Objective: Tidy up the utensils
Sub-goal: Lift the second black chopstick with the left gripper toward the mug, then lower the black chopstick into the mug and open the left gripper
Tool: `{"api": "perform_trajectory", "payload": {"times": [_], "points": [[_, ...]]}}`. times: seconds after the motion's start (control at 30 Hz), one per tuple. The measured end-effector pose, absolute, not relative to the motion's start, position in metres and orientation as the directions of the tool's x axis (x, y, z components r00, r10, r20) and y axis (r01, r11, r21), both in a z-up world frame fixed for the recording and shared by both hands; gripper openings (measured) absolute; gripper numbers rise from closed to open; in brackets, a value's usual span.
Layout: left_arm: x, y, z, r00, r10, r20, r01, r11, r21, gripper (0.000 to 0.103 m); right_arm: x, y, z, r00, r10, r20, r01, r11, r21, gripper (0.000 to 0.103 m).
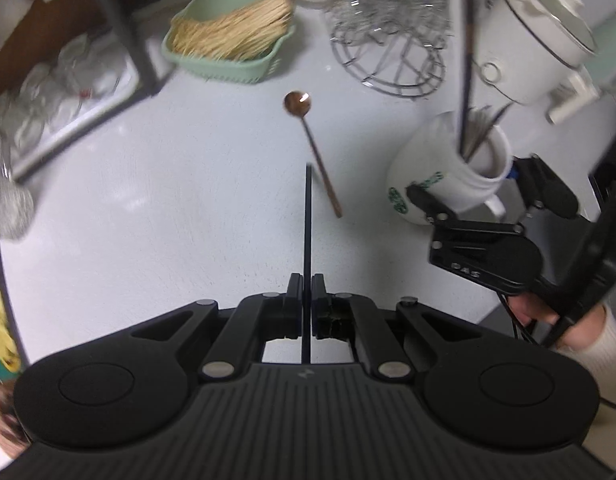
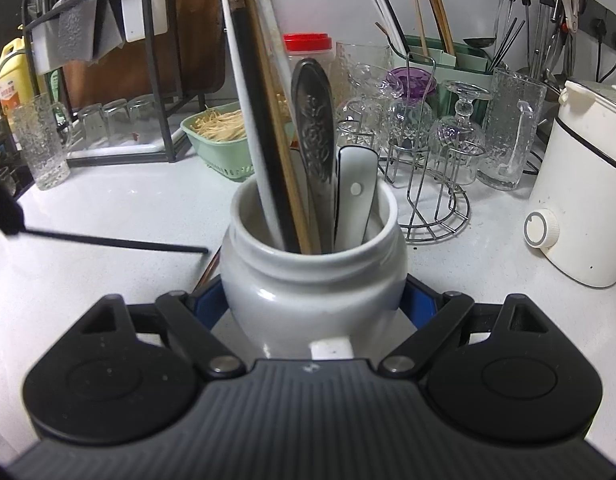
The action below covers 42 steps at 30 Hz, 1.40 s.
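My left gripper (image 1: 307,286) is shut on a thin black chopstick (image 1: 308,224) that points forward above the white counter. A copper spoon (image 1: 312,152) lies on the counter just beyond the chopstick's tip. My right gripper (image 2: 313,298) is shut on a white ceramic mug (image 2: 313,280) that holds chopsticks, a metal spoon handle (image 2: 313,120) and a white spoon (image 2: 355,196). In the left wrist view the mug (image 1: 435,172) and the right gripper (image 1: 459,204) stand at the right. In the right wrist view the black chopstick (image 2: 116,242) comes in from the left, tip near the mug.
A green basket of toothpicks (image 1: 228,36) sits at the back. A wire rack with glasses (image 2: 427,152) and a white electric pot (image 2: 579,184) stand at the right. A dish rack (image 2: 108,80) with glasses and a tall glass (image 2: 44,144) stand at the left.
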State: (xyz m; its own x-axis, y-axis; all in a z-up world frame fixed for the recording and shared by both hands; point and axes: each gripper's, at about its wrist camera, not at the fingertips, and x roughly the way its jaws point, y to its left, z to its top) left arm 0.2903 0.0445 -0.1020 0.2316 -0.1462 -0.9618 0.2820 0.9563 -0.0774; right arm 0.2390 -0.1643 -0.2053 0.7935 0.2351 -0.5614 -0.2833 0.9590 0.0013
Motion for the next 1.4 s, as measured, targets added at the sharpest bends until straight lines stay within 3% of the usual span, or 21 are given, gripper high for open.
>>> {"api": "perform_trajectory", "payload": {"times": [0.37, 0.67, 1.4], "points": [[0.299, 0.008, -0.056, 0.214, -0.095, -0.972, 0.437, 0.899, 0.008, 0.004, 0.242, -0.162, -0.206, 0.796, 0.24, -0.555, -0.287, 0.958, 0.003, 0.091], [0.3, -0.001, -0.024, 0.186, -0.1, -0.977, 0.468, 0.884, -0.001, 0.004, 0.242, -0.162, -0.206, 0.797, 0.242, -0.554, -0.289, 0.957, 0.002, 0.091], [0.293, -0.049, 0.117, 0.217, -0.199, -0.956, 0.545, 0.837, -0.05, 0.004, 0.243, -0.162, -0.206, 0.797, 0.25, -0.549, -0.297, 0.955, 0.005, 0.091]]}}
